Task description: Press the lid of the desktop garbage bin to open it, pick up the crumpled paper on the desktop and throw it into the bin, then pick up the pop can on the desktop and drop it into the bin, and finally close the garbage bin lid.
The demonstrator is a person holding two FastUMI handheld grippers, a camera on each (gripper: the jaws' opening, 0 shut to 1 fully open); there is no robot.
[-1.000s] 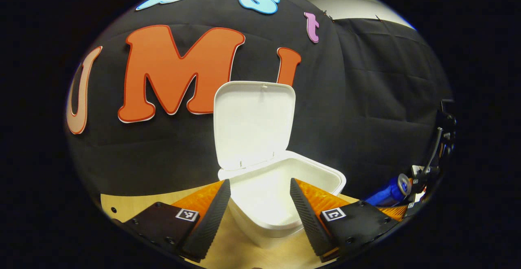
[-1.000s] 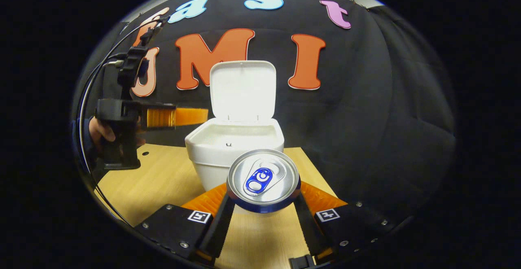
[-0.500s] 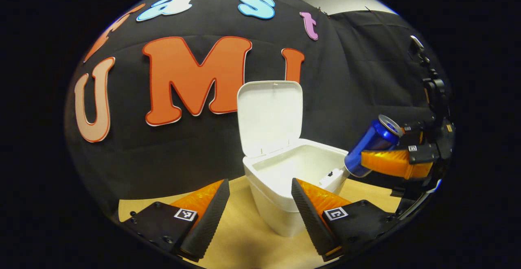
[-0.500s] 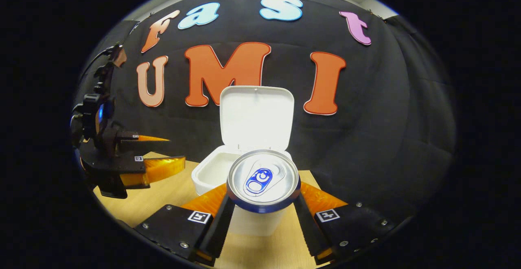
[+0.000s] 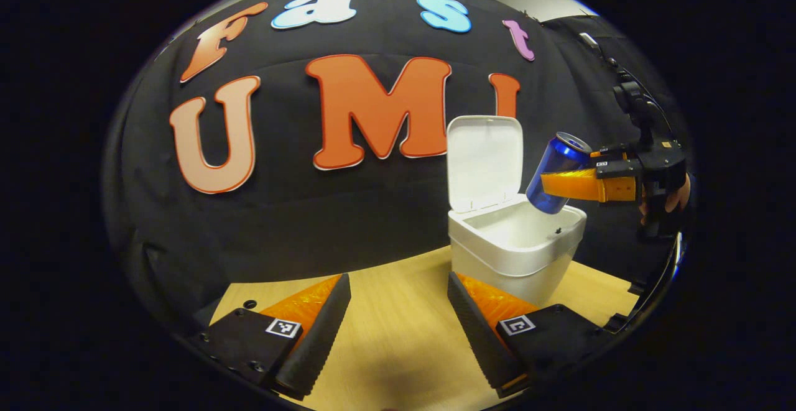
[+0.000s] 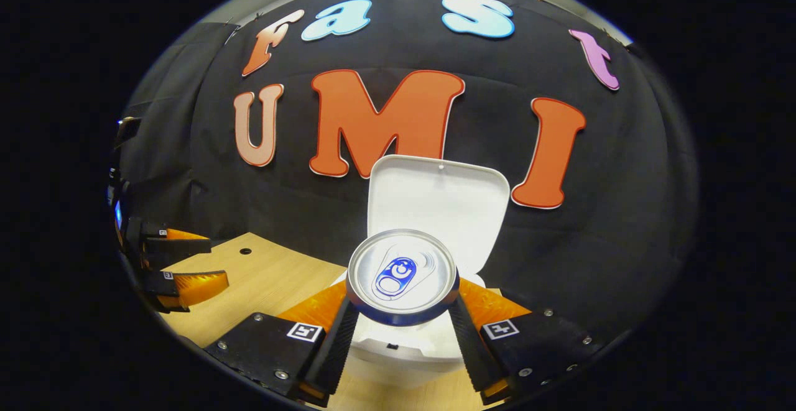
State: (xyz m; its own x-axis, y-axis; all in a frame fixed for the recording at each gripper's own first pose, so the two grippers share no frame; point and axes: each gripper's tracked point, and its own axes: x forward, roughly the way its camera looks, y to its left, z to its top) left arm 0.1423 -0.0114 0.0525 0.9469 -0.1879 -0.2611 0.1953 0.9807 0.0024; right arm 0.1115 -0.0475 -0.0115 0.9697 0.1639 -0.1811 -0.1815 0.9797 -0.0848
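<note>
The white desktop bin (image 5: pixel 516 255) stands on the wooden table with its lid (image 5: pixel 485 159) tipped up and open. My right gripper (image 6: pixel 403 330) is shut on the blue pop can (image 6: pixel 402 276), whose silver top faces the camera. In the left gripper view the pop can (image 5: pixel 555 173) hangs tilted just above the bin's right rim, held by the right gripper (image 5: pixel 575 185). Below the can in the right gripper view lie the bin's rim (image 6: pixel 398 352) and the raised lid (image 6: pixel 435 199). My left gripper (image 5: pixel 398 327) is open over bare table, left of the bin. The bin's inside is hidden.
The wooden table (image 5: pixel 385 311) runs from the bin toward me, with a small hole (image 5: pixel 249 304) near its left edge. Black cloth wall stands close behind the bin. A hand (image 5: pixel 675 196) holds the right gripper at the far right.
My right gripper has carried the can forward and up until it hangs over the bin's rim. My left gripper has drawn back and to the left, away from the bin.
</note>
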